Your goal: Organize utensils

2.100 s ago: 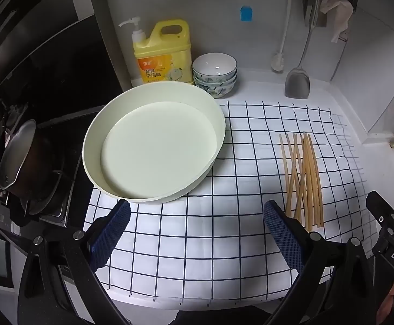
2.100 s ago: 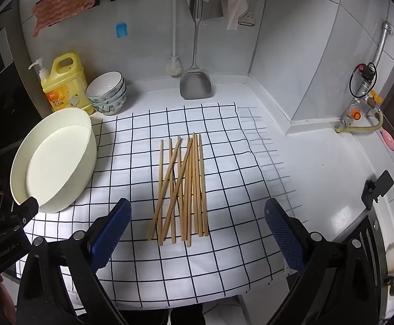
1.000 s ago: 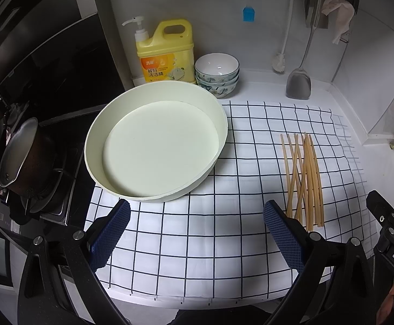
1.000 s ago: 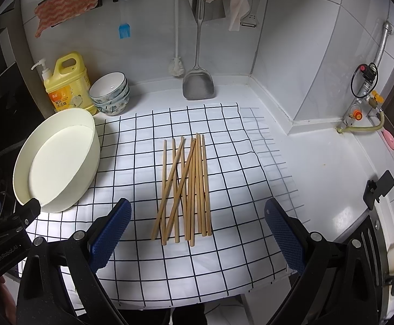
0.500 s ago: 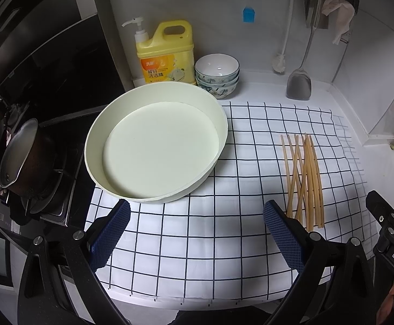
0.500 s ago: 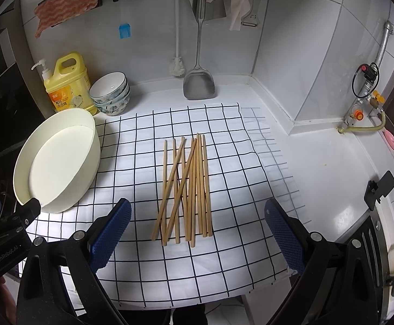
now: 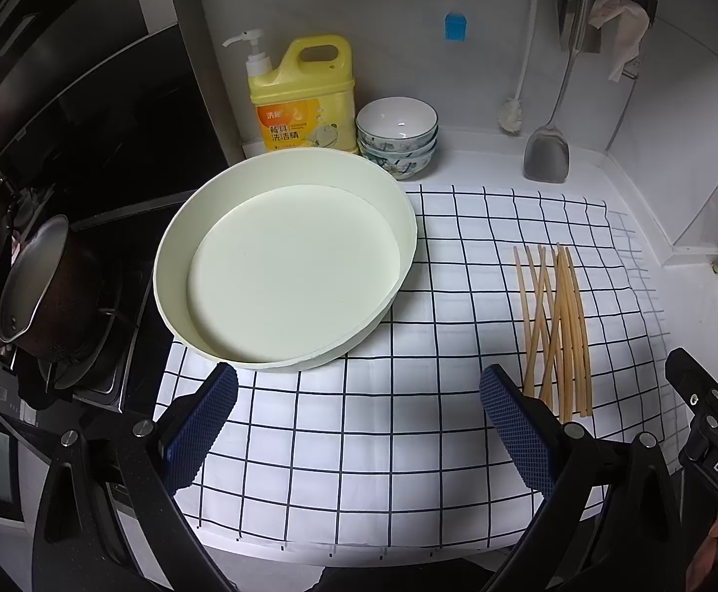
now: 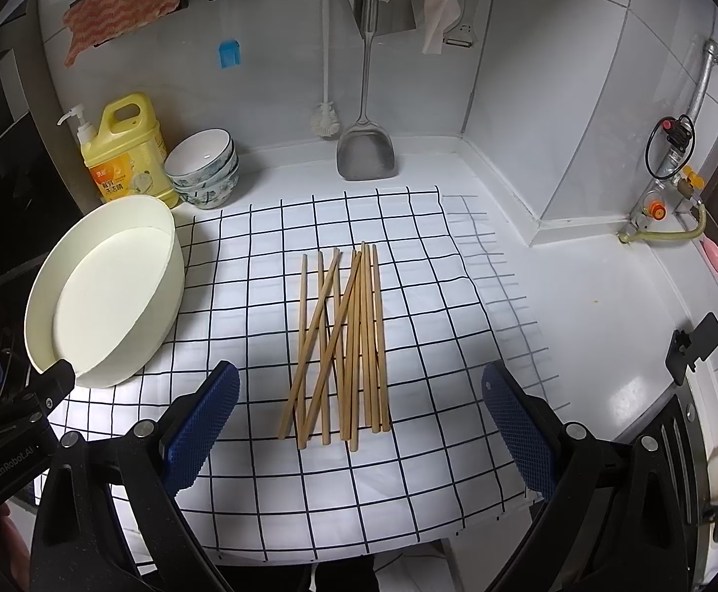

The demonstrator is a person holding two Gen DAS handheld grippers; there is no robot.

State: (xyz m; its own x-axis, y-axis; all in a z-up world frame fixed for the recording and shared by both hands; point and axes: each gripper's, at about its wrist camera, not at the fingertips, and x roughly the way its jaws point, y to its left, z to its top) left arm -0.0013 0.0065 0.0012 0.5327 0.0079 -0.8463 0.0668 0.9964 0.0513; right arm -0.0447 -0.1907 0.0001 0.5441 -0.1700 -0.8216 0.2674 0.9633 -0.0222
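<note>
- White countertop in a tiled corner carries a white cloth with a black grid, whose near edge hangs at the frame bottom; bare cloth lies open between my fingers in both views.
- My left gripper is spread wide, blue pads holding nothing, above the cloth at lower centre.
- My right gripper is likewise wide apart and holds nothing.
- Loose wooden chopsticks lie on the cloth at centre of the right view, some crossed; at right in the left view.
- Round cream basin sits on the cloth's left edge, well apart from the chopsticks.
- Behind it stand a yellow detergent bottle and stacked patterned bowls; a steel spatula hangs at the back wall.
</note>
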